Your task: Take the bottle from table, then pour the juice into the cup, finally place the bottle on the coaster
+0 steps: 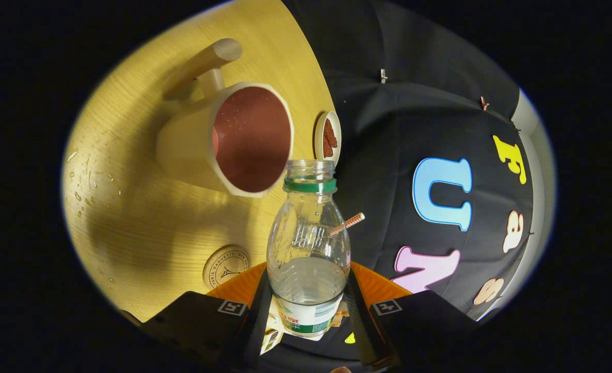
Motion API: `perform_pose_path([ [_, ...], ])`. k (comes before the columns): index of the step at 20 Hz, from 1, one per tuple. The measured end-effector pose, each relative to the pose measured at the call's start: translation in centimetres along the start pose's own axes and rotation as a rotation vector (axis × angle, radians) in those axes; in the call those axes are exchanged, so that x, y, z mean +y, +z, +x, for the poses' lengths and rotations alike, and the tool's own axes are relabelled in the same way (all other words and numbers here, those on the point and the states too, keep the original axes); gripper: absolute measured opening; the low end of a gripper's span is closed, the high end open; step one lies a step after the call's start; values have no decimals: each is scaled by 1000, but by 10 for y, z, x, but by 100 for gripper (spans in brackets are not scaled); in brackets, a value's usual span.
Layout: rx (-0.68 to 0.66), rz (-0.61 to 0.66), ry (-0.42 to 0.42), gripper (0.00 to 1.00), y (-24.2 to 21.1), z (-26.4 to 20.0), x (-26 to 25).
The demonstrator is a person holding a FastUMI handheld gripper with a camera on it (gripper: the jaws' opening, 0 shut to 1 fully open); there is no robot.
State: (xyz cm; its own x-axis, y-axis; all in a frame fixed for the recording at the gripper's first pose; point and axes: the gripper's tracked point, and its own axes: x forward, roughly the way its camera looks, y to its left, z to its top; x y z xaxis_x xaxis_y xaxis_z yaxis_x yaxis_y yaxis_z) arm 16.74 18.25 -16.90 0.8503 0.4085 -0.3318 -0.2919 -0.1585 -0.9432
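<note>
Gripped low on its labelled body, the bottle [308, 248] sits between the two fingers of the hand-held gripper [308, 316], which press it from either side. Its cap is off, a green ring circles the neck, and clear liquid fills only the lower part. The whole scene is rolled sideways, so the bottle appears lifted off the counter [130, 217]. Just beyond its open mouth is the cup [233, 137], cream outside and reddish-brown inside, with a handle on its far side. A small dish [328, 137] of brown bits lies near the cup's rim. A round coaster [226, 266] rests on the counter beside the fingers. Water droplets speckle the wood. A striped straw [348, 223] shows behind the bottle.
</note>
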Motion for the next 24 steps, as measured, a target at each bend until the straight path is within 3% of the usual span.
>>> perform_pose_path([
  [24, -19, -162, -3, 72, 10, 6, -2],
])
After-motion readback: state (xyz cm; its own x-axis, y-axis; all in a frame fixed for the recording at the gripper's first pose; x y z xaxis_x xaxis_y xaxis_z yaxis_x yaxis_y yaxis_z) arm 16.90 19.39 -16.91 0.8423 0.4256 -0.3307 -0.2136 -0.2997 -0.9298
